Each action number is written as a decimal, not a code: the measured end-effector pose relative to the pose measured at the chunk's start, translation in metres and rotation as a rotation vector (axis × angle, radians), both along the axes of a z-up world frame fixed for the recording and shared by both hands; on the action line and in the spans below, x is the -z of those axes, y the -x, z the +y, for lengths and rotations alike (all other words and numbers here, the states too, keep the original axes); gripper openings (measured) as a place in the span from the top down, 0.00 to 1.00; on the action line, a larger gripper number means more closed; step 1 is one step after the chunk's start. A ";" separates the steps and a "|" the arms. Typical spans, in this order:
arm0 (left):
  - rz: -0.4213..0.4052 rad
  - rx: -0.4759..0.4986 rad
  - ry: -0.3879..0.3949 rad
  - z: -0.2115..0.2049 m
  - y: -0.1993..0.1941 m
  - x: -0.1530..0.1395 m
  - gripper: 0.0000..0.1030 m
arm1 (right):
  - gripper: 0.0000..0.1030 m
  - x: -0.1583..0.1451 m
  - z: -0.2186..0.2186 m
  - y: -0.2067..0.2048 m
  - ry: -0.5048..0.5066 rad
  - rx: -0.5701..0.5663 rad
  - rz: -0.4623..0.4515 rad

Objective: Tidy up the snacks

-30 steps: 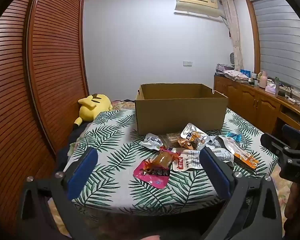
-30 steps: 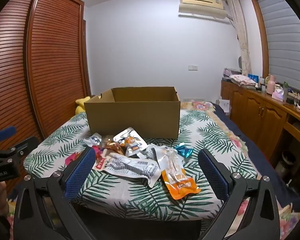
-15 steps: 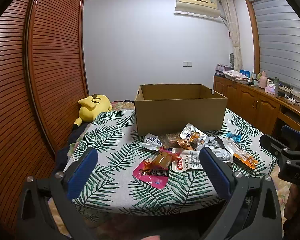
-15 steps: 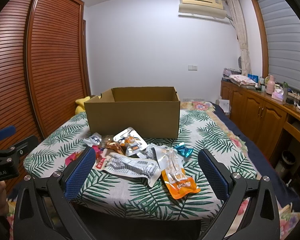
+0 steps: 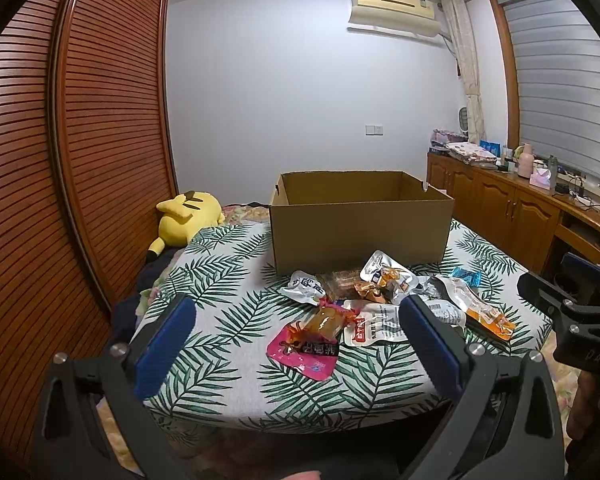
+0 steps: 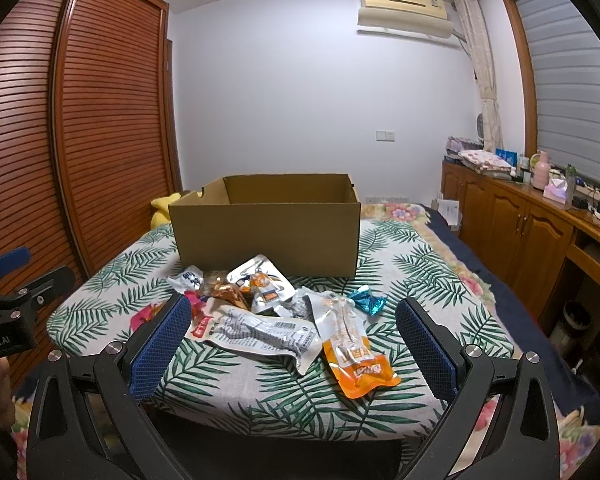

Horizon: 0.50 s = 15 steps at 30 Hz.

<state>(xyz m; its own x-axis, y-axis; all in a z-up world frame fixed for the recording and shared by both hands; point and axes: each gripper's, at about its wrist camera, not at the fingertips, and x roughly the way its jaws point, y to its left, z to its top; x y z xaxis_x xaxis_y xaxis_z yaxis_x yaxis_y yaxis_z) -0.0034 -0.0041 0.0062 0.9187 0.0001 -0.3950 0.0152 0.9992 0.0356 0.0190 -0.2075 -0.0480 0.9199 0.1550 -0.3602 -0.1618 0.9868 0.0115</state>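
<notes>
Several snack packets lie in a loose pile on a leaf-print cloth, in front of an open cardboard box. Nearest the left gripper is a pink packet with a brown snack on it. An orange packet and a long white packet lie nearest the right gripper. A small blue wrapper sits to the right of the pile. My left gripper is open, held back from the table edge with nothing between its fingers. My right gripper is open too, short of the packets.
A yellow plush toy lies left of the box. A slatted wooden wardrobe runs along the left. A wooden cabinet with bottles and folded cloth lines the right wall. The table's front edge is just ahead of both grippers.
Both views have shifted only very slightly. The packets and the box lie as before, and both grippers stay open.
</notes>
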 end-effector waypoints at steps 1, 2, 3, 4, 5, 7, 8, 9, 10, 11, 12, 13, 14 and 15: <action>0.000 0.001 0.001 0.000 0.000 0.000 0.00 | 0.00 0.000 0.000 0.000 0.000 0.000 0.000; 0.000 0.002 0.002 0.001 0.000 -0.001 0.00 | 0.00 0.000 0.000 0.000 0.000 0.001 -0.001; 0.000 0.001 0.001 0.001 0.000 -0.001 0.00 | 0.00 0.000 0.000 0.000 0.000 0.000 -0.001; 0.000 0.001 0.001 0.001 0.000 -0.001 0.00 | 0.00 0.000 0.000 0.000 0.000 0.001 0.000; 0.001 0.001 0.002 0.001 -0.001 -0.002 0.00 | 0.00 -0.001 0.001 0.000 0.000 0.000 0.000; -0.001 0.001 0.002 0.001 -0.001 -0.002 0.00 | 0.00 -0.001 0.002 -0.001 0.001 0.000 0.000; -0.001 0.001 0.001 0.001 -0.001 -0.003 0.00 | 0.00 -0.001 0.002 -0.001 0.001 0.000 -0.001; -0.002 0.001 0.002 0.002 -0.001 -0.004 0.00 | 0.00 -0.001 0.002 -0.001 0.002 -0.001 0.000; -0.002 0.001 0.002 0.002 -0.001 -0.004 0.00 | 0.00 -0.001 0.001 0.000 0.002 -0.002 0.000; -0.002 0.001 0.001 0.001 -0.001 -0.004 0.00 | 0.00 -0.001 0.001 0.002 0.002 -0.002 -0.001; -0.002 0.001 0.001 0.001 -0.001 -0.004 0.00 | 0.00 -0.002 0.001 0.002 0.002 -0.002 -0.001; -0.002 0.001 0.001 0.002 -0.001 -0.005 0.00 | 0.00 -0.002 0.002 0.002 0.002 -0.002 -0.001; -0.002 0.001 0.002 0.002 -0.001 -0.005 0.00 | 0.00 -0.002 0.002 0.002 0.003 -0.002 -0.001; -0.002 0.001 0.002 0.002 -0.001 -0.005 0.00 | 0.00 -0.002 0.002 0.002 0.003 -0.002 -0.001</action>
<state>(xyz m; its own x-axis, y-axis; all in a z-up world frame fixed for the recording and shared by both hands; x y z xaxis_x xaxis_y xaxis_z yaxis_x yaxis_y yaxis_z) -0.0025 -0.0026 0.0108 0.9195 -0.0014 -0.3932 0.0160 0.9993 0.0339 0.0173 -0.2060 -0.0463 0.9199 0.1557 -0.3599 -0.1634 0.9865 0.0089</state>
